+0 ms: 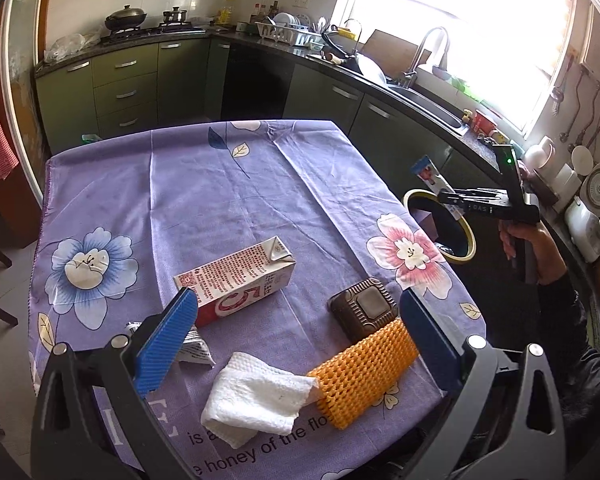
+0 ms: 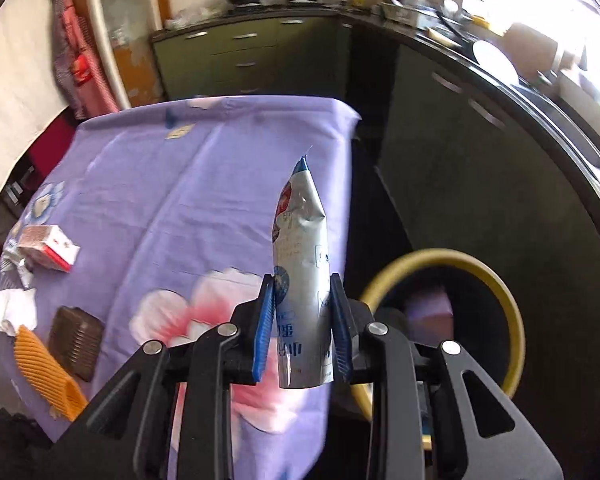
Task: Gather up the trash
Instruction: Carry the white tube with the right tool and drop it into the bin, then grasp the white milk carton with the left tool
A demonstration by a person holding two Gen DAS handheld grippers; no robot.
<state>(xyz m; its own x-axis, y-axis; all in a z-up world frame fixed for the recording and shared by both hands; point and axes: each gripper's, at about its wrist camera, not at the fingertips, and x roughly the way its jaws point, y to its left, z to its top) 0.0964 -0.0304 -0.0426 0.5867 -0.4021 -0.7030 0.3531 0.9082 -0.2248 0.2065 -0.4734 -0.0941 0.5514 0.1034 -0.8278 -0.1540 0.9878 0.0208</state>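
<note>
Between the blue pads of the right gripper (image 2: 304,328) stands a crumpled silver-blue wrapper (image 2: 302,248), pinched at its lower half and held in the air past the table's edge. At about four o'clock from it sits the bin (image 2: 512,304) with its yellow rim, on the floor beside the table (image 1: 228,184). On the purple flowered cloth lie a milk carton (image 1: 240,280), a white napkin (image 1: 256,404), an orange foam net (image 1: 364,372) and a brown tray (image 1: 364,312). The left gripper (image 1: 296,344) hangs over them with its jaws spread wide, holding nothing.
</note>
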